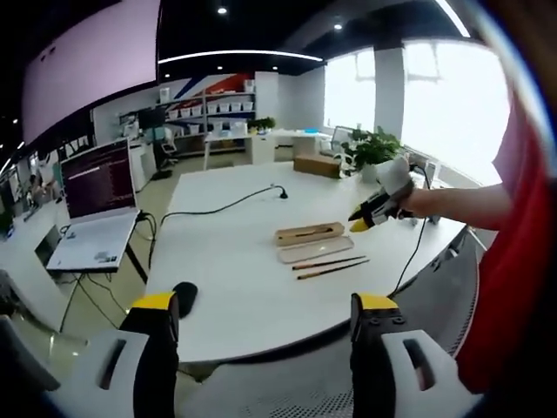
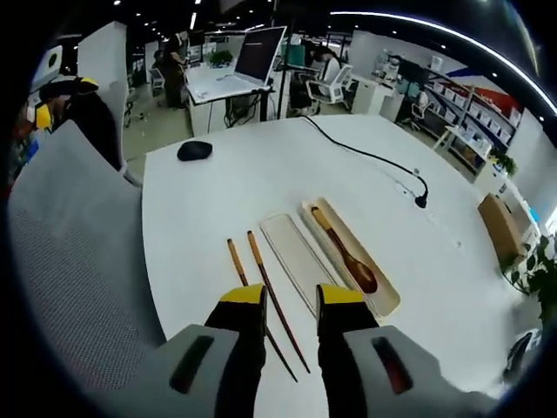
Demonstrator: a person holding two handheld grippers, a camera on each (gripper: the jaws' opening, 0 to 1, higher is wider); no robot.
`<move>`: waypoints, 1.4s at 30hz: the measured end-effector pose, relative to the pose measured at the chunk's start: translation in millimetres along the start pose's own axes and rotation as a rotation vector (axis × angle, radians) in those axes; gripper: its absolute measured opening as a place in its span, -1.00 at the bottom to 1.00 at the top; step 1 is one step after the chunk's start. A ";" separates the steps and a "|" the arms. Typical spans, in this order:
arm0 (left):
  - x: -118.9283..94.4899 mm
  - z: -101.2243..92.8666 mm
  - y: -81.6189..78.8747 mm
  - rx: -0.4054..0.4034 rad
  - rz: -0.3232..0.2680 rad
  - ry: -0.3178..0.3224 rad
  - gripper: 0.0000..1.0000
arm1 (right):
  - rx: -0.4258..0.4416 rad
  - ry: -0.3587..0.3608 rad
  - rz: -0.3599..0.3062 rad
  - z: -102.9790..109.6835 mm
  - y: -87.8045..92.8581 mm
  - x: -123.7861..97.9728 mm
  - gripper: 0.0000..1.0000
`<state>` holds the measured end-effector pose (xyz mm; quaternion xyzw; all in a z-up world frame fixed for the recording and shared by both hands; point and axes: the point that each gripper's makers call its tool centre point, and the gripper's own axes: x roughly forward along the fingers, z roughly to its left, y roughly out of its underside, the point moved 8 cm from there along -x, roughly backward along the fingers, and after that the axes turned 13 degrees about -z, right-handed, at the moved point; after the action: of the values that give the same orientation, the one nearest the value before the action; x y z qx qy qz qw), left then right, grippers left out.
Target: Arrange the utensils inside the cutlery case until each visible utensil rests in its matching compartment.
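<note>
While the pale beige oblong cutlery case (image 2: 365, 270) sits open near the middle of the white table (image 2: 226, 200), it already holds a dark brown wooden spoon (image 2: 345, 252), bowl end toward the right gripper view's camera. Just beside the case, parallel to it, lies its flat beige lid (image 2: 294, 252). On the lid's other side lie two slim dark wooden chopsticks (image 2: 265, 287), side by side, bare on the table and outside the case.

Judged step: spoon done, chopsticks not yet in. Next move calls for a pinch on one thin stick, a lift over the lid, and laying it lengthways in the case's free slot; sticks are thin and flat on the table, so they may slip or roll.

Right gripper (image 2: 291, 300) with yellow-tipped black jaws hangs above the near ends of the chopsticks, jaws a narrow gap apart, holding nothing. It also appears in the left gripper view (image 1: 361, 222), held out over the table by a person's arm in a red sleeve (image 1: 513, 279). Left gripper (image 1: 264, 305) is well back off the table edge, jaws wide apart, empty.

Around: black computer mouse (image 2: 194, 151) near the table edge, black cable (image 2: 365, 155) across the far side, both well apart from the case. Grey mesh chair back (image 2: 78, 261) by the table. Open laptop (image 1: 94, 209) on a side desk. The lid lies between sticks and case, the one thing in the way.
</note>
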<state>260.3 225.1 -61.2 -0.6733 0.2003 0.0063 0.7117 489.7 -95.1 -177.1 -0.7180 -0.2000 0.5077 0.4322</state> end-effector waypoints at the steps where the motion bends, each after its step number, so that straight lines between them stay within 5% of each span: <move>1: 0.2 -0.1 0.4 0.000 0.002 0.001 0.67 | 0.004 -0.005 -0.001 1.4 1.8 2.0 -0.61; 42: 12.3 -7.2 10.1 -0.011 0.034 0.045 0.69 | 0.017 -0.073 0.015 30.9 17.9 10.7 -0.63</move>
<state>266.8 215.9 -74.5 -0.6737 0.2278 0.0042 0.7030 463.5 -84.3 -201.2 -0.6968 -0.2058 0.5385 0.4268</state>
